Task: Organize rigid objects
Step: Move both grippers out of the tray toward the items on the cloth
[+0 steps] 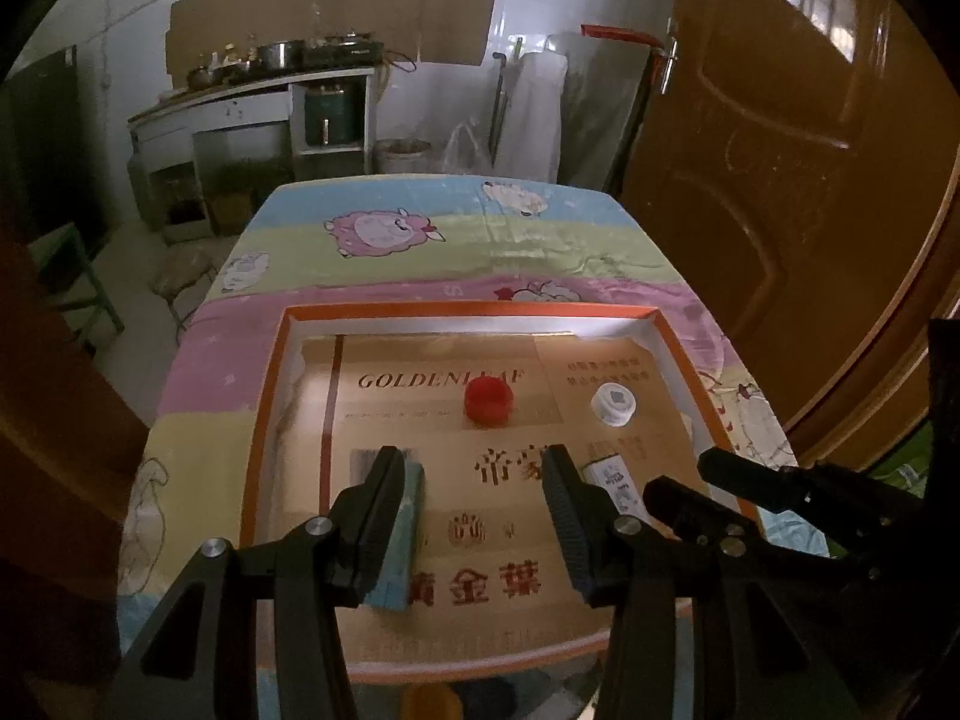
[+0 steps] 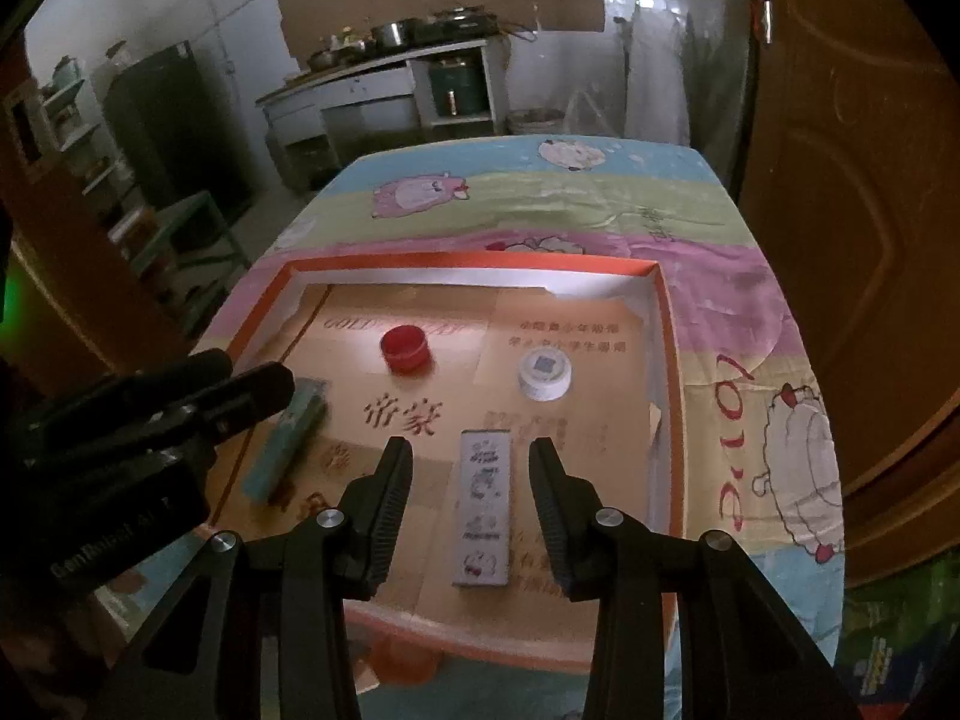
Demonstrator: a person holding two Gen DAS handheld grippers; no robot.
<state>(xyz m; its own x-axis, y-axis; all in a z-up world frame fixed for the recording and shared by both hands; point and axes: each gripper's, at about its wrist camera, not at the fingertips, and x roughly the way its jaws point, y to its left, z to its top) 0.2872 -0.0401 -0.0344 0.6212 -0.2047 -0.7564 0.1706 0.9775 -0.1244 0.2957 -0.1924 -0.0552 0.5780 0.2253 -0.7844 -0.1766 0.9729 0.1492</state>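
Orange-rimmed tray (image 1: 273,420) held four small things on your cloth-covered worktop (image 1: 420,240).
Your white patterned box (image 2: 483,510) lay lengthwise between the spread fingers of your right hand-held gripper (image 2: 471,450), touching neither. A teal box (image 1: 399,534) sat just beside the left finger of your left hand-held gripper (image 1: 474,459), whose fingers were also apart. Farther back stood a red cap (image 1: 489,399) and a white cap (image 1: 612,405), well apart. A brown door (image 1: 810,180) stood at your right.
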